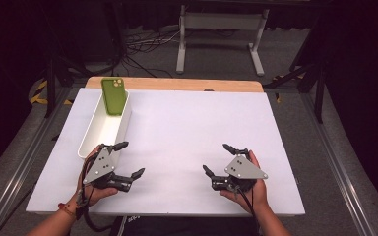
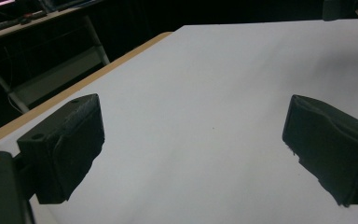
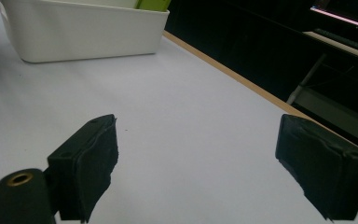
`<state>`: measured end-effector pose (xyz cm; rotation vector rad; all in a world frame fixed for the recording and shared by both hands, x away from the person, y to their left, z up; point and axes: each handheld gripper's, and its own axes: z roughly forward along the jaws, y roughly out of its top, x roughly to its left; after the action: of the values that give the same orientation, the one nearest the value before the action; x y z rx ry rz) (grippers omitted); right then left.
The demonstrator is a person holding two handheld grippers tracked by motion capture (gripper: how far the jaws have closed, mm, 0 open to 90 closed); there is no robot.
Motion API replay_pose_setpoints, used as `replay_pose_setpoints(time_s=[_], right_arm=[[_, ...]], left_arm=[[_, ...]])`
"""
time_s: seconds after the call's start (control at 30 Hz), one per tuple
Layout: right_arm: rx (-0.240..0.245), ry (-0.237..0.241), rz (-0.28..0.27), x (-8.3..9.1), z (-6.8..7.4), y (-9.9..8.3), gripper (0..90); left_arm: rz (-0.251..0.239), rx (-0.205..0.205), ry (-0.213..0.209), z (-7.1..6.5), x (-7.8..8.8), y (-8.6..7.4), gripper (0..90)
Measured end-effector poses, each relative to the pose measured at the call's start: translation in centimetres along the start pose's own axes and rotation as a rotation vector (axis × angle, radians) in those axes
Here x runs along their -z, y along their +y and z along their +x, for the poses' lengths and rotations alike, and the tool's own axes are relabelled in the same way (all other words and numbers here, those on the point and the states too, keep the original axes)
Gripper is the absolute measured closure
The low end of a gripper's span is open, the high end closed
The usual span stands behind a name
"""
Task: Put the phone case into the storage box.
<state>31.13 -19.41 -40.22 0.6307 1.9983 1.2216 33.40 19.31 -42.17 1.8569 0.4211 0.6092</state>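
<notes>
A desk (image 1: 187, 128) carries a tray (image 1: 94, 142) along its left side, running from near the front toward the back. A phone (image 1: 114, 96) leans in the tray's far end, its top rising above the rim. The left gripper (image 1: 132, 160) sits at the front left, just beside the tray's near end (its hand touches the tray's corner). The right gripper (image 1: 217, 160) sits at the front right, well apart from the left, with bare desk between them.

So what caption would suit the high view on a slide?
Two hand-held grippers, left gripper and right gripper, open above a white table; green phone leans in a white bin.
</notes>
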Motion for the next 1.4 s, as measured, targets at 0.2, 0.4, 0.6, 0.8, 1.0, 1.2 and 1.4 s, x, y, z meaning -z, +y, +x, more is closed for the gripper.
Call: replay_pose_setpoints(time_s=[0.2, 0.4, 0.6, 0.8, 1.0, 1.2, 1.4], right_arm=[[0.015, -0.007, 0.010, -0.1, 0.2, 0.0, 12.9], [0.020, -0.014, 0.016, -0.1, 0.3, 0.0, 13.0], [0.037, -0.013, 0.016, -0.2, 0.6, 0.1, 13.1], [0.039, -0.017, 0.011, -0.1, 0.7, 0.2, 13.0], [0.034, -0.019, 0.017, -0.2, 0.7, 0.1, 13.1], [0.045, -0.008, 0.030, -0.6, 1.0, 0.0, 13.3], [0.060, 0.001, 0.039, -0.7, 1.2, 0.0, 13.5]], left_arm=[[-0.011, 0.021, -0.003, 0.0, 0.2, -0.4, 6.2], [-0.015, 0.032, -0.012, 0.0, 0.3, -0.6, 6.2], [-0.019, 0.033, -0.014, -0.3, 0.4, -0.9, 5.8], [-0.016, 0.034, -0.012, -0.3, 0.5, -0.8, 5.7], [-0.019, 0.037, -0.009, -0.2, 0.5, -0.9, 5.7], [-0.009, 0.037, 0.000, 0.0, 0.6, -1.0, 5.8], [-0.008, 0.041, -0.005, -0.1, 0.5, -1.0, 5.9]])
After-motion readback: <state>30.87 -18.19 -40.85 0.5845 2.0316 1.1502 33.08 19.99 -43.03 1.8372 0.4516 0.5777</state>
